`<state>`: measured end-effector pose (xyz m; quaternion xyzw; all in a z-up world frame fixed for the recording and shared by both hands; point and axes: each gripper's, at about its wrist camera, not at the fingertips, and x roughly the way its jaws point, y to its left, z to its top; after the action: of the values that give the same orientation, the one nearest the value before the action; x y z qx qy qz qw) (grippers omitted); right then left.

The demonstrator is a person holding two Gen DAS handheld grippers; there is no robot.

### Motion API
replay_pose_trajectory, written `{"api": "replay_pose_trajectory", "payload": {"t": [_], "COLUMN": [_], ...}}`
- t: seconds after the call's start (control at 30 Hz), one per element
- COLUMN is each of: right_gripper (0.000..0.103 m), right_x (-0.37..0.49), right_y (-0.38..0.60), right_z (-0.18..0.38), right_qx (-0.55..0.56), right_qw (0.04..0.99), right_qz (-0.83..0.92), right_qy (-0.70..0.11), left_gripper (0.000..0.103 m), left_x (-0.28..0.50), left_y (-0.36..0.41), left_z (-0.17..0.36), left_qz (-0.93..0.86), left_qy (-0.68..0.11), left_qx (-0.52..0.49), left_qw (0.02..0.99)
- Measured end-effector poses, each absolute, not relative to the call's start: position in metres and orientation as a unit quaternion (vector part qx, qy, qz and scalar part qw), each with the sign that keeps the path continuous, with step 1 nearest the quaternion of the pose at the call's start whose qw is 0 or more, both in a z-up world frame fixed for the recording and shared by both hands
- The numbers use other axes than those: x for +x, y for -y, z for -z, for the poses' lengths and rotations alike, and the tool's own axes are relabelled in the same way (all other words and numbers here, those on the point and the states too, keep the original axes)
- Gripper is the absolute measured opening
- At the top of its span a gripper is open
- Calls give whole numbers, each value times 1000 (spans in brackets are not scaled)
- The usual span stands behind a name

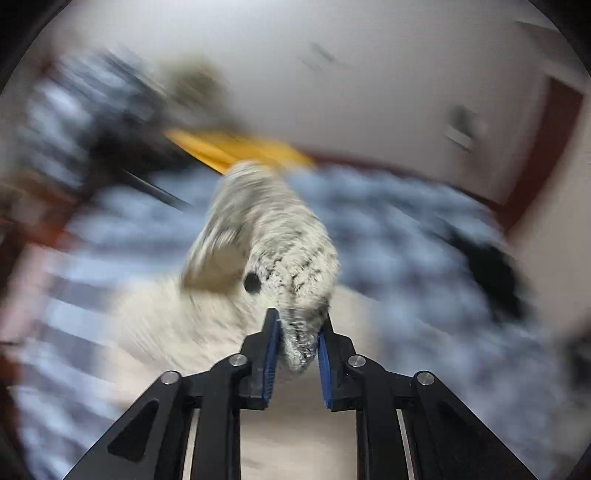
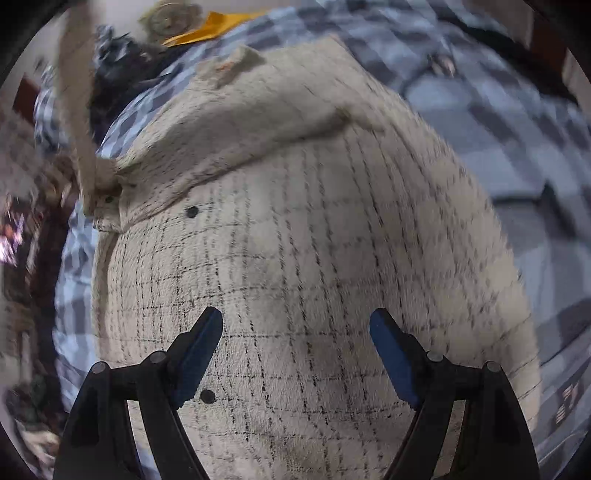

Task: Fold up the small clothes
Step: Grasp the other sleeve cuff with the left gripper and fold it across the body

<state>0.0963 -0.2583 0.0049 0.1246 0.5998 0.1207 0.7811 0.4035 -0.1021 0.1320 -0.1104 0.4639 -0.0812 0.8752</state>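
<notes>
A small cream shirt with a thin black grid pattern and black buttons lies spread on a blue checked bedsheet. My left gripper is shut on a bunched part of the shirt and holds it lifted off the bed; the view is motion-blurred. In the right wrist view a strip of the shirt rises at the left edge. My right gripper is open and empty, just above the shirt's lower body, one button beside its left finger.
A yellow-orange flat item and a dark garment lie at the far side of the bed. A white wall with a red-brown frame stands behind. Clutter shows at the left edge.
</notes>
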Motion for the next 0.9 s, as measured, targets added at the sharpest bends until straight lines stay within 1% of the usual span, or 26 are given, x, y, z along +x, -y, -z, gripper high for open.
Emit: {"api": "replay_pose_trajectory", "payload": {"t": [0.03, 0.07, 0.1, 0.13, 0.17, 0.23, 0.33, 0.43, 0.5, 0.6, 0.8, 0.9], "right_gripper": [79, 79, 79, 80, 80, 80, 80, 80, 80, 79, 80, 80], "right_x": [98, 100, 101, 101, 101, 102, 102, 102, 101, 100, 94, 94], "right_y": [265, 272, 279, 285, 291, 298, 300, 298, 298, 306, 299, 286], "right_z": [1, 6, 12, 15, 18, 22, 23, 23, 21, 18, 18, 18], "right_qx": [147, 171, 195, 212, 226, 246, 254, 252, 255, 264, 261, 234], "right_qw": [770, 758, 747, 739, 733, 724, 722, 718, 719, 724, 726, 731], "right_qz": [-120, -119, -113, -105, -97, -87, -80, -85, -84, -74, -67, -74], "right_qy": [-609, -618, -625, -631, -634, -638, -639, -643, -641, -632, -633, -636], "left_gripper": [28, 46, 79, 96, 103, 103, 103, 103, 103, 103, 103, 103], "left_x": [409, 411, 409, 405, 400, 387, 368, 335, 308, 287, 274, 287], "left_y": [122, 139, 155, 164, 170, 168, 152, 122, 91, 34, -73, -93], "left_z": [-116, -101, -90, -85, -84, -84, -93, -102, -98, -67, 28, 58], "left_qz": [138, 169, 176, 181, 190, 204, 175, 110, 61, 11, -76, -78], "left_qy": [-495, -518, -531, -530, -523, -521, -501, -476, -467, -481, -559, -569], "left_qx": [-151, -179, -182, -177, -175, -178, -148, -76, -29, -2, -18, -31], "left_qw": [845, 819, 809, 809, 812, 809, 835, 869, 882, 876, 825, 818]}}
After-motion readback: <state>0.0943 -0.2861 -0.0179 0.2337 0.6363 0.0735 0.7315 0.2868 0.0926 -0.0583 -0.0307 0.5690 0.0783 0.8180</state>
